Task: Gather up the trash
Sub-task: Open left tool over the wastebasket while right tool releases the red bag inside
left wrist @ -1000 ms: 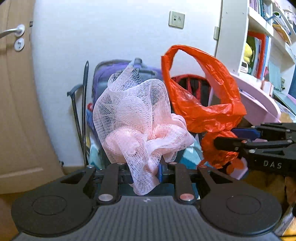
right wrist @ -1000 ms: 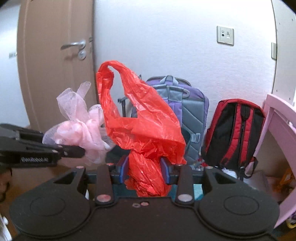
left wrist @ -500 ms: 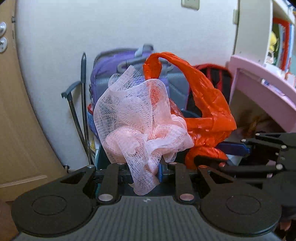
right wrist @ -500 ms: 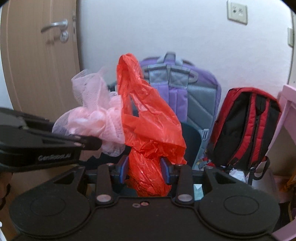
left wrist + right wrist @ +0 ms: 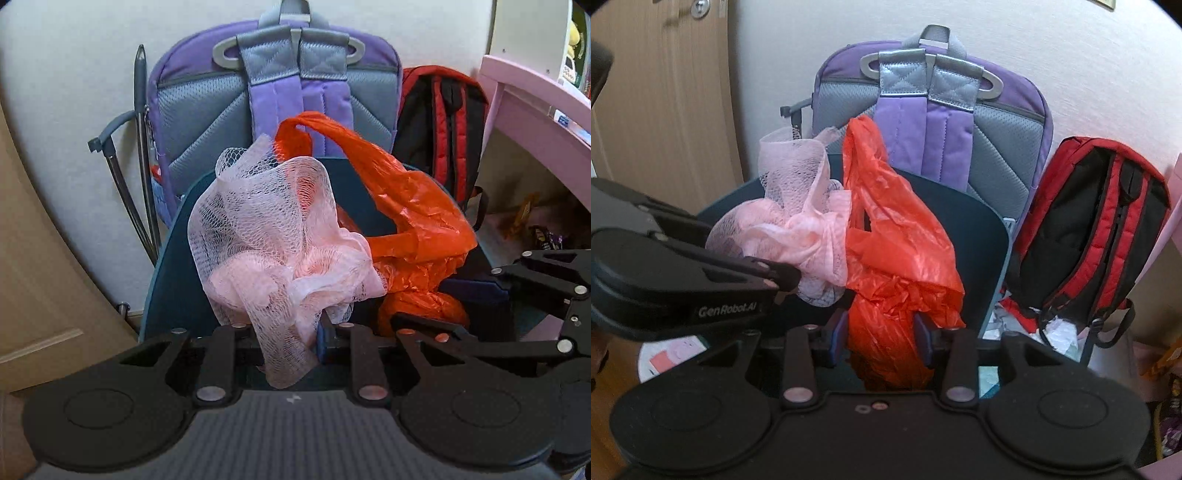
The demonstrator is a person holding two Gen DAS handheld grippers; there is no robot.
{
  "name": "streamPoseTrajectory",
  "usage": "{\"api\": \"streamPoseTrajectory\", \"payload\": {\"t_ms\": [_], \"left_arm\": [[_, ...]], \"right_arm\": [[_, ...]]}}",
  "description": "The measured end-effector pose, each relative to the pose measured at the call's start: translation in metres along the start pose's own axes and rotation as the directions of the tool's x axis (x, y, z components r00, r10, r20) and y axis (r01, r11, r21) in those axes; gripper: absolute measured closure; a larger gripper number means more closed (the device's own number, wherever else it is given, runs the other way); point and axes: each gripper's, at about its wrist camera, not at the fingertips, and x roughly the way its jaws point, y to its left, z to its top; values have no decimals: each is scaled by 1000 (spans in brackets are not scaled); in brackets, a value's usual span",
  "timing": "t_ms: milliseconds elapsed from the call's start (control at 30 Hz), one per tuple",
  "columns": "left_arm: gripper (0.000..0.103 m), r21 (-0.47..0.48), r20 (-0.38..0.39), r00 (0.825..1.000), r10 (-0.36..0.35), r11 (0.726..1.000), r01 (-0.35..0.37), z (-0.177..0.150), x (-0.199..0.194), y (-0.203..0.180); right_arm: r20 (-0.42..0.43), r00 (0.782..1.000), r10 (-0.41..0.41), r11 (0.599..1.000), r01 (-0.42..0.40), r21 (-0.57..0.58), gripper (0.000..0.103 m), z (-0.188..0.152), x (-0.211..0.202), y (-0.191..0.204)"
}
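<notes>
While you hold both pieces of trash up over the dark blue bin (image 5: 173, 258), your left gripper (image 5: 288, 332) is squeezed tight on the pink net (image 5: 273, 251). Your right gripper (image 5: 881, 328) is squeezed tight on the orange plastic bag (image 5: 897, 258). The net and the bag touch each other, side by side, just above the open top of the bin.

Behind the bin stands the purple backpack (image 5: 942, 122), leaning on the wall. The red backpack (image 5: 1089, 229) sits to the right of the bin, near some white scraps (image 5: 1058, 332) on the floor. You can't tell if those scraps are trash too.

It looks like the picking-up part is done for these two things. What is left is the drop: both pieces need to go down into the bin, and then you let go. Nothing has been let go yet. You can't see into the bin, so you can't tell what is already in there.
</notes>
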Motion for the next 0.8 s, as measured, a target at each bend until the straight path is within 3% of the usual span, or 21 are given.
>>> {"api": "streamPoseTrajectory", "payload": {"t_ms": [100,133,167,267,500,800], "left_arm": [[63,-31,-25,1000,-4,1000,3,1,7,5],[51,-39,-25,1000,-3,999,2,2,10,6],[46,-41,-12,1000,-9,999,8,1,9,6],[39,-40,3,1000,-9,999,9,-1,5,3],[39,-41,38,999,-10,999,11,1,-16,0],[39,-37,91,996,-20,999,23,-8,-78,-9]], "right_arm": [[-19,1000,10,1000,-11,-27,65,1,4,1],[-19,1000,12,1000,-13,-27,64,1,4,1],[-20,1000,15,999,-15,-31,64,1,4,2],[-26,1000,3,999,-4,-36,62,2,1,3],[8,1000,4,1000,-4,-22,60,3,-25,-2],[58,998,14,1000,-13,-11,59,-1,-86,0]]}}
